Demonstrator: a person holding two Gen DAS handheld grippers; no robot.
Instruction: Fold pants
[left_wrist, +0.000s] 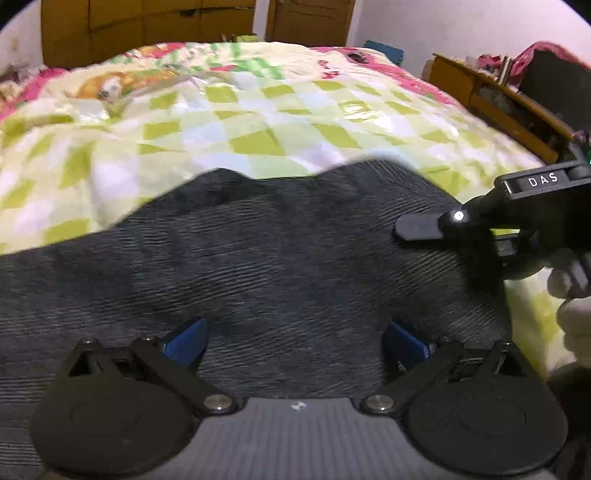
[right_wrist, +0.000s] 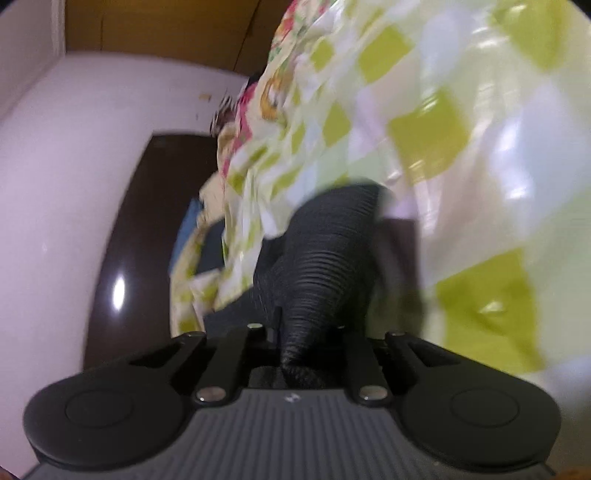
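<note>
Wooden wardrobes (left_wrist: 147, 26) stand at the far wall, and before them a bed lies under a glossy quilt checked in lime green and white (left_wrist: 240, 122), with pink flowered patches along its far edge. On the right a low wooden shelf unit (left_wrist: 495, 99) runs beside the bed.

Across the near part of the quilt spread the dark grey ribbed knit pants (left_wrist: 258, 258), wide from left to right, their far edge humped in two soft rises.

My left claw (left_wrist: 295, 339) is spread wide, its blue-padded fingers (left_wrist: 184, 343) pressed down into the cloth with fabric bulging between them.

My right claw (right_wrist: 310, 332) is pinched on a gathered bunch of the pants (right_wrist: 325, 266); in the left view it sits at the garment's right edge (left_wrist: 424, 227), my white-gloved hand (left_wrist: 572, 295) behind it.
</note>
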